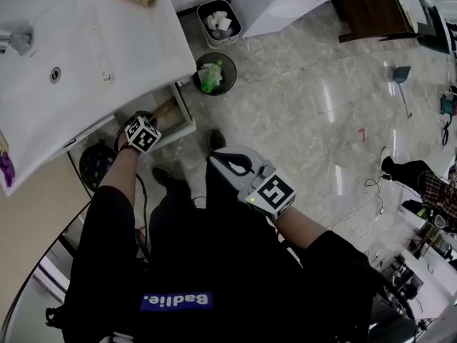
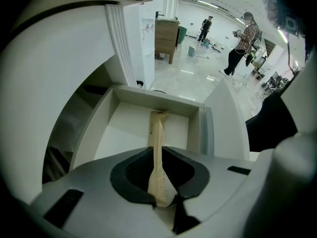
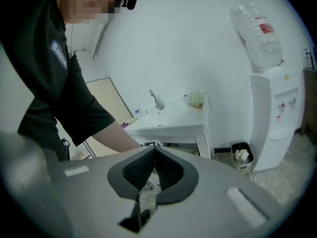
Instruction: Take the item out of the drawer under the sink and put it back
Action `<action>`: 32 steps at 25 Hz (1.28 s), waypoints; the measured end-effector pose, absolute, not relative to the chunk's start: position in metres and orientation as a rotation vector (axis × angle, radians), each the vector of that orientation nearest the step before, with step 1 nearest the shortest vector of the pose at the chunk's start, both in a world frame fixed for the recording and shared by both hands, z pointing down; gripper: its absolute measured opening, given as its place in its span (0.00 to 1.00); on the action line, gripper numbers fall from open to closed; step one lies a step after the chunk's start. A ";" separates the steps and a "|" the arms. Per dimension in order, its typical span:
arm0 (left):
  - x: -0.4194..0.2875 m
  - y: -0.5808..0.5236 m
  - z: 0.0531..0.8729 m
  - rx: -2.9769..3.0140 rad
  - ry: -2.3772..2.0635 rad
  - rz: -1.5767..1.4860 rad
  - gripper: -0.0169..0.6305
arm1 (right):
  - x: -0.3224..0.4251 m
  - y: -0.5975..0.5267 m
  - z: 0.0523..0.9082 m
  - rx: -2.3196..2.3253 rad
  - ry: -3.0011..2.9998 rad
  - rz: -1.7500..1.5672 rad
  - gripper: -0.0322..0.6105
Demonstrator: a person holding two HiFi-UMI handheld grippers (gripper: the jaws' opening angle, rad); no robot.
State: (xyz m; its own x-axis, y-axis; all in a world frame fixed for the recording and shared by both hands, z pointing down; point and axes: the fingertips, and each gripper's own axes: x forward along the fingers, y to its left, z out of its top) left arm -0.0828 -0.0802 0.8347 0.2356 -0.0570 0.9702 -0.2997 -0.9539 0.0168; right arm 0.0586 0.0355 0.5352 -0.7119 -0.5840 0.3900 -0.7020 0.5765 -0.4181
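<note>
The white drawer (image 1: pixel 187 125) under the sink stands pulled out. A long tan paper packet (image 1: pixel 167 109) lies along it, its far end on the drawer floor (image 2: pixel 129 133). My left gripper (image 1: pixel 153 118) reaches into the drawer from the front. In the left gripper view the packet (image 2: pixel 158 130) runs up between the jaws, and the left gripper (image 2: pixel 157 151) is shut on its near end. My right gripper (image 1: pixel 217 158) hovers in front of the person's body, away from the drawer. In the right gripper view the right gripper (image 3: pixel 154 153) is shut with nothing in it.
The white sink top (image 1: pixel 78 56) overhangs the drawer. A black bin (image 1: pixel 214 74) with a green bottle and a white bin (image 1: pixel 219 21) with paper stand on the floor beyond it. A water dispenser (image 3: pixel 277 113) stands right of the sink. People (image 2: pixel 242 38) stand far off.
</note>
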 end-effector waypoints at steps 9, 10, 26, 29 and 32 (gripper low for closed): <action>-0.077 -0.081 0.855 2.271 -0.280 1.836 0.16 | 0.068 0.035 0.546 1.096 -2.582 0.868 0.05; -0.077 -0.082 0.857 2.263 -0.279 1.838 0.17 | 0.069 0.036 0.547 1.091 -2.581 0.866 0.05; -0.082 -0.088 0.889 2.216 -0.254 1.894 0.22 | 0.077 0.035 0.553 1.084 -2.569 0.883 0.05; -0.081 -0.088 0.889 2.216 -0.249 1.910 0.22 | 0.080 0.035 0.553 1.086 -2.562 0.885 0.05; -0.081 -0.089 0.888 2.224 -0.256 1.915 0.21 | 0.080 0.035 0.552 1.087 -2.564 0.878 0.05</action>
State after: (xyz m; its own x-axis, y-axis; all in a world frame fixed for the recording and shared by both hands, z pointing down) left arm -0.0810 -0.0894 0.8884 0.1482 -0.0037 0.9890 -0.2559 -0.9661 0.0347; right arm 0.0803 0.0352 0.5522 -0.7016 -0.5797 0.4145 -0.7121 0.5476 -0.4395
